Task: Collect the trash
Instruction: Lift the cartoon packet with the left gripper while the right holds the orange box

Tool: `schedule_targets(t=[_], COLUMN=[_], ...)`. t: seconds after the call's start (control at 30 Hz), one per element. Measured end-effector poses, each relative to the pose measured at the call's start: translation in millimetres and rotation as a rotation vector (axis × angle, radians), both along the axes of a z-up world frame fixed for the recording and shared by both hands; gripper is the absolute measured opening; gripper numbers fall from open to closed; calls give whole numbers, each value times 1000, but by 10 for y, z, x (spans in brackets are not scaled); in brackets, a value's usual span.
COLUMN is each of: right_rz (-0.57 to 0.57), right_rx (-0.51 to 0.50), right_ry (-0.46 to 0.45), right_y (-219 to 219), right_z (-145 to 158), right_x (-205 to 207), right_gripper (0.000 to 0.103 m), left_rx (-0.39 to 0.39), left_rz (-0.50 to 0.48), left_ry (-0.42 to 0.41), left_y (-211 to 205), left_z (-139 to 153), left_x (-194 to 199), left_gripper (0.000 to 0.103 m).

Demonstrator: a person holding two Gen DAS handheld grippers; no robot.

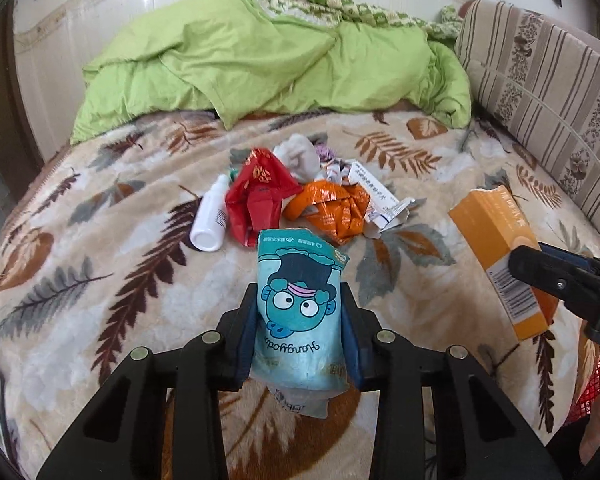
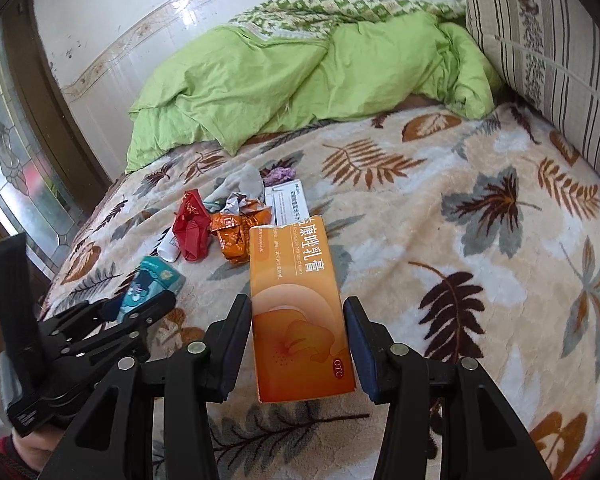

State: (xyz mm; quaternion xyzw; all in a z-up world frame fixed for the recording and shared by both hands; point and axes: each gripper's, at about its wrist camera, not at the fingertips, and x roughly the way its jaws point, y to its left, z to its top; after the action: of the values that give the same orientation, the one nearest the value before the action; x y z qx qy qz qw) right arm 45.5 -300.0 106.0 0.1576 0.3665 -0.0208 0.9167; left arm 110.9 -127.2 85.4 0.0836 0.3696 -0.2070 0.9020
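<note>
My left gripper (image 1: 300, 300) is shut on a teal cartoon snack packet (image 1: 300, 300) and holds it above the bed. My right gripper (image 2: 298, 308) is shut on an orange medicine carton (image 2: 300, 304), also held above the bed; the carton shows at the right of the left wrist view (image 1: 496, 248). The teal packet and left gripper show in the right wrist view (image 2: 148, 284). A trash pile lies mid-bed: a red wrapper (image 1: 260, 196), an orange wrapper (image 1: 336, 208), a white bottle (image 1: 212, 220), a white box (image 1: 376, 196) and crumpled grey-white paper (image 1: 300, 156).
The bed has a leaf-patterned blanket (image 1: 100, 260). A green duvet (image 1: 260, 64) is heaped at the far side. A striped cushion (image 1: 540, 92) lines the right edge. A wall and a glass door (image 2: 16, 168) stand to the left.
</note>
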Motion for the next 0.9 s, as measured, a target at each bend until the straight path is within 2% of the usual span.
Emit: schedule_targets(t=[0.1, 0.33, 0.5, 0.9], right_rz=[-10, -7, 11, 31], right_rx=[-14, -21, -11, -36], right_ry=[-14, -26, -31, -44], right_y=[24, 100, 179, 287], right_z=[33, 58, 41, 27], right_x=[-74, -280, -429, -452], right_gripper=[51, 51, 51, 51], left_rx=[-11, 37, 64, 70], left_rz=[39, 112, 173, 210], left_ry=[-9, -95, -143, -170], left_y=[77, 243, 386, 448], left_z=[57, 263, 306, 253], left_x=[-149, -568, -802, -826], left_gripper=[35, 36, 36, 36])
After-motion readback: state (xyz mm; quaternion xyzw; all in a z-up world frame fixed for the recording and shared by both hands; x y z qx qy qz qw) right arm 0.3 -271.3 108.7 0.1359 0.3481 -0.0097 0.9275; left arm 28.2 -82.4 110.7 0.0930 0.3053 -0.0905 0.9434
